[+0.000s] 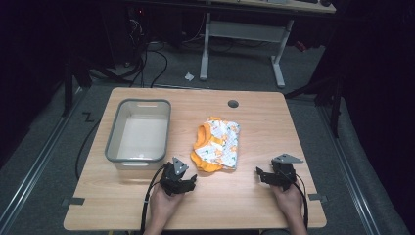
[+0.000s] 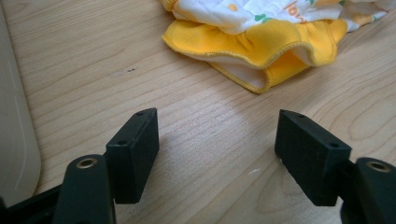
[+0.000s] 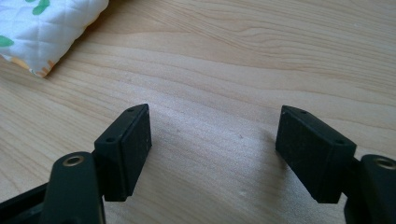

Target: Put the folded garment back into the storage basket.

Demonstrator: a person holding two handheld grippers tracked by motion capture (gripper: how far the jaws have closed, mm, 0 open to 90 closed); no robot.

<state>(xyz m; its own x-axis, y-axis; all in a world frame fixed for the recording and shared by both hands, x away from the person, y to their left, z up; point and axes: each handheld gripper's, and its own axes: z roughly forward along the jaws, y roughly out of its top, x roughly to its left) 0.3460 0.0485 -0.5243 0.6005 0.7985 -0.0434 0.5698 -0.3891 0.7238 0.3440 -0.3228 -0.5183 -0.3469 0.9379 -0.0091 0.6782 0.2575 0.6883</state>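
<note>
The small folded garment of white quilted cloth with orange print and yellow-orange trim (image 1: 217, 145) lies near the middle of the pale wooden counter (image 1: 254, 196), just right of the grey rectangular plastic tub (image 1: 138, 130), which stands empty. Both tools rest low at the near edge. The left hand-held gripper (image 1: 187, 182) sits close to the garment's near-left corner with its jaws spread wide and nothing between them; the right hand-held gripper (image 1: 259, 175) is a little farther off on the garment's right, jaws likewise spread and empty.

The step in hand looks like the approach to a grasp. To do it well, the left tool should slide forward along the wood so one jaw slips under the yellow hem (image 2: 261, 51), which curls up off the surface in the left gripper view and offers a ready lip. The right tool would do best to take the quilted corner (image 3: 44, 35), pinching several layers so the fold does not spill open.

Nothing lies between tools and cloth. The tub's near rim stands just beside the left tool and could catch it. A round cable hole (image 1: 233, 104) sits behind, well apart.
</note>
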